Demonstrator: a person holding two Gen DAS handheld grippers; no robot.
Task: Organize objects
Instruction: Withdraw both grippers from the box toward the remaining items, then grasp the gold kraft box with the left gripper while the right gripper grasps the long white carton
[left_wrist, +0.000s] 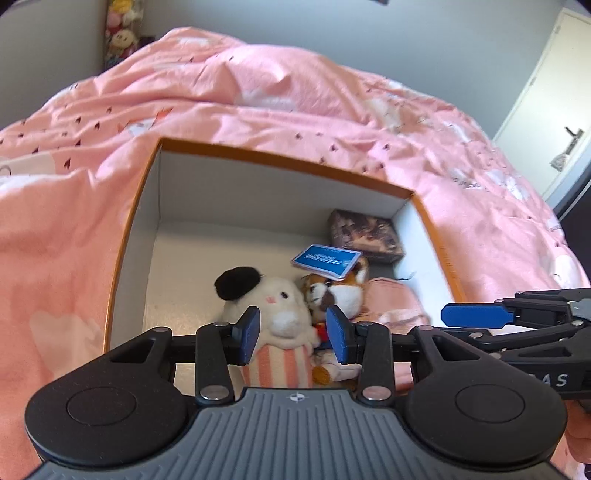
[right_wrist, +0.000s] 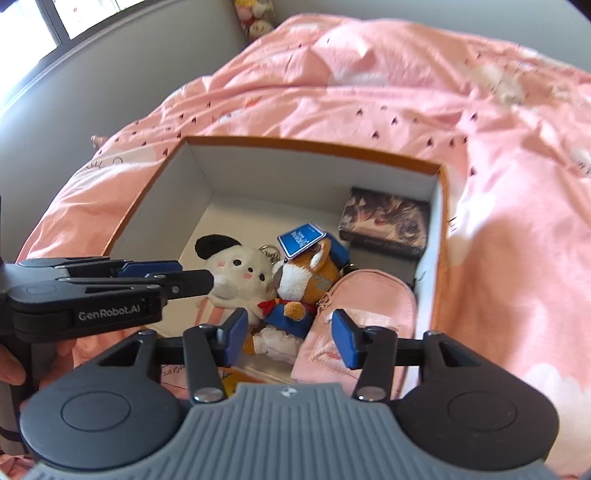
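Note:
An orange-rimmed cardboard box (left_wrist: 147, 206) (right_wrist: 306, 142) sits on the pink bed. Inside lie a white plush with a black ear (left_wrist: 273, 299) (right_wrist: 236, 266), a brown horse plush (left_wrist: 332, 291) (right_wrist: 299, 288) with a blue tag (left_wrist: 327, 260) (right_wrist: 301, 240), a dark printed small box (left_wrist: 365, 236) (right_wrist: 384, 221) and a pink pouch (left_wrist: 391, 302) (right_wrist: 365, 306). My left gripper (left_wrist: 291, 332) is open and empty above the white plush; it also shows in the right wrist view (right_wrist: 192, 275). My right gripper (right_wrist: 288, 336) is open and empty above the horse plush and pouch; it also shows in the left wrist view (left_wrist: 476, 315).
A crumpled pink duvet (left_wrist: 258, 92) (right_wrist: 406, 74) covers the bed around the box. Plush toys (left_wrist: 120, 29) stand in the far corner by the grey wall. A white door (left_wrist: 546, 92) is at the right. A window (right_wrist: 55, 18) is at the far left.

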